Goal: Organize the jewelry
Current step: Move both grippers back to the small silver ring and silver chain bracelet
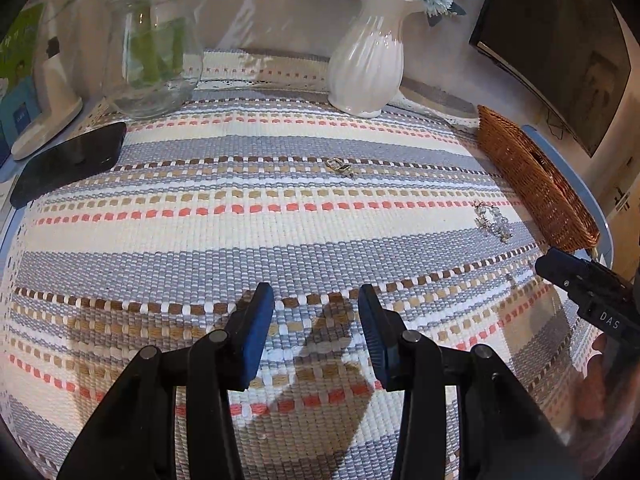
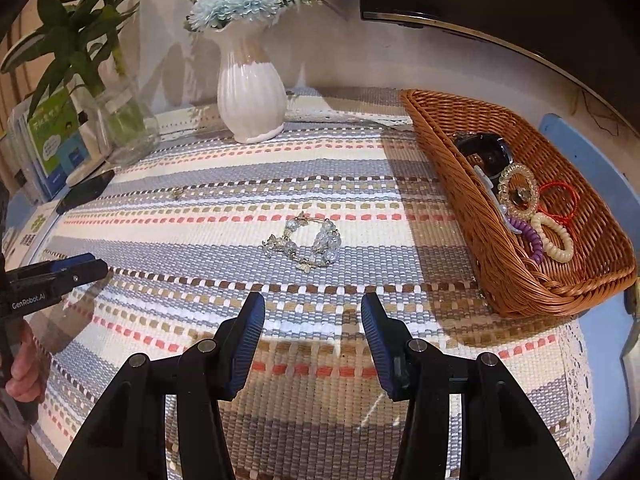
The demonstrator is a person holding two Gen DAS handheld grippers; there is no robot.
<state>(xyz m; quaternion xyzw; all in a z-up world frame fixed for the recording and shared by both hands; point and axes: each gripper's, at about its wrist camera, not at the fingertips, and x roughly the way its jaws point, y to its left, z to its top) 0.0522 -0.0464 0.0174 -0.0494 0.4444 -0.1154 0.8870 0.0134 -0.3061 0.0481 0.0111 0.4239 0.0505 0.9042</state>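
Both grippers are just hanging over the striped woven mat (image 1: 280, 216), jaws apart with nothing between them: left gripper (image 1: 316, 300), right gripper (image 2: 312, 308). The crystal bead bracelet (image 2: 306, 242) lies flat on the mat just ahead of the right gripper, nothing blocking it. A small gold ring (image 1: 339, 167) sits farther back, mid-mat. The wicker basket (image 2: 472, 184) on the right already has spiral hair ties (image 2: 554, 236) and a black clip (image 2: 486, 154) inside. At the back: a white ribbed vase (image 2: 250, 96), a glass vase (image 1: 154, 60), and a black phone (image 1: 68, 164) at the left edge.
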